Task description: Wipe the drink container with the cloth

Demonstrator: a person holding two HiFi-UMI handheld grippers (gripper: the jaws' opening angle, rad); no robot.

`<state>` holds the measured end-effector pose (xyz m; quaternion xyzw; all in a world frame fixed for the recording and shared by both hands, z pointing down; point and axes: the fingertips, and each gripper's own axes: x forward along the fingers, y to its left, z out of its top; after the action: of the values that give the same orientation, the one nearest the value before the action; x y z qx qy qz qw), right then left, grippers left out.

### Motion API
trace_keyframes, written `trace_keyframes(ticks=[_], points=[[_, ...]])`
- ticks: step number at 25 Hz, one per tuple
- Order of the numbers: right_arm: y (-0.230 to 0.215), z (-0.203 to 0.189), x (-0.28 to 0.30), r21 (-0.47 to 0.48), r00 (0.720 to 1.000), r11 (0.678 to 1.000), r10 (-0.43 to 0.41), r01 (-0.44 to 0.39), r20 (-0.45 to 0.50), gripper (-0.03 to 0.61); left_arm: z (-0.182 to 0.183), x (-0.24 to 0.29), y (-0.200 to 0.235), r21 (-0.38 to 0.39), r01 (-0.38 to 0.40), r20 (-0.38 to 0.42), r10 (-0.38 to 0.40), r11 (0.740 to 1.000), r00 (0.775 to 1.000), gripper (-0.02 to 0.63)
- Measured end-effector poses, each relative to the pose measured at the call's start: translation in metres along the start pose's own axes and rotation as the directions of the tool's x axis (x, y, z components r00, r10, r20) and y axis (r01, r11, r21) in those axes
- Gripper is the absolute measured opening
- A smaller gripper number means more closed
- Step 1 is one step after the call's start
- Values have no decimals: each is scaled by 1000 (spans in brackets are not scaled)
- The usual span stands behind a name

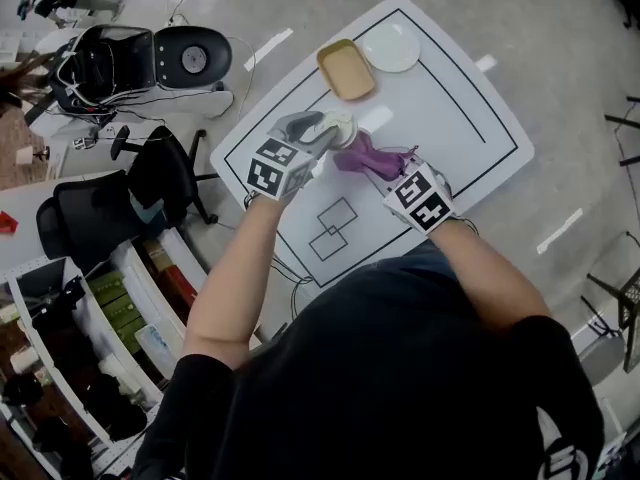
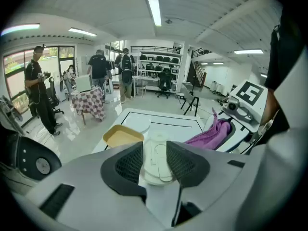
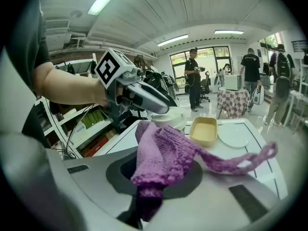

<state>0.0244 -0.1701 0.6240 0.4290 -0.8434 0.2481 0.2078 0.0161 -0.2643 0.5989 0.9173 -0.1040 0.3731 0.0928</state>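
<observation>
At the left edge of the head view, a black office chair (image 1: 150, 183) is seen on the floor beside the white table (image 1: 455, 118), which is marked with a black outline. Left of centre on that table, the left claw (image 1: 322, 134) is closed on the white lidded drink container (image 2: 156, 150), which is gripped at its sides by the two dark ribbed pads (image 2: 126, 163) and held upright over the table's near-left part. Just beyond the container, toward the top of the frame, a yellow tray (image 1: 345, 68) is set on the table, and a round white plate (image 1: 390, 46) is placed directly to its right, near the far edge. Immediately right of the container, the purple cloth (image 1: 364, 156) is bunched close against its side; whether contact is made cannot be told. The cloth is clamped in the right claw (image 3: 156, 179), whose jaws are closed narrowly on the fabric, with a loose strip left trailing toward the right of the right gripper view. People are seen standing in the background of both gripper views.
</observation>
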Motion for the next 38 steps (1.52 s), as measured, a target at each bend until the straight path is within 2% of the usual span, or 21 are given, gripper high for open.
trace_keyframes(ticks=[3, 7, 13, 17, 18, 19, 24, 29, 33, 35, 38], points=[[4, -6, 20, 35, 1000, 999, -15, 15, -10, 75, -3, 2, 0, 48, -6, -18, 7, 999, 1000, 161], [-4, -12, 41, 54, 999, 998, -38, 40, -34, 75, -4, 5, 1, 101, -19, -2, 20, 995, 1000, 146], [-17, -25, 67, 97, 998, 994, -35, 40, -57, 78, -8, 5, 1, 113, -29, 29, 26, 993, 999, 143], [-25, -50, 87, 94, 992, 994, -42, 53, -116, 78, -10, 7, 1, 117, -24, 37, 20, 993, 999, 138], [-28, -57, 92, 88, 990, 994, -46, 58, -130, 78, -10, 7, 0, 107, -16, 43, 12, 994, 999, 137], [-30, -64, 98, 79, 988, 995, -49, 61, -145, 78, -10, 8, -1, 93, -11, 54, 6, 996, 999, 104], [-37, -86, 119, 9, 978, 998, -56, 59, -201, 78, -12, 6, -1, 79, -26, 86, 20, 996, 996, 100], [-39, -91, 120, 10, 975, 999, -48, 52, -218, 78, -12, 7, 0, 82, -25, 85, 18, 996, 996, 100], [-43, -84, 99, 11, 978, 999, -41, 44, -205, 78, -13, 9, 0, 86, -20, 70, 14, 996, 997, 100], [-44, -77, 82, -28, 981, 999, -31, 26, -191, 78, -13, 8, -1, 85, -19, 66, 13, 996, 998, 100], [-45, -57, 56, -158, 986, 987, -15, -12, -166, 78, -12, 5, -1, 79, -22, 71, 16, 997, 997, 100]])
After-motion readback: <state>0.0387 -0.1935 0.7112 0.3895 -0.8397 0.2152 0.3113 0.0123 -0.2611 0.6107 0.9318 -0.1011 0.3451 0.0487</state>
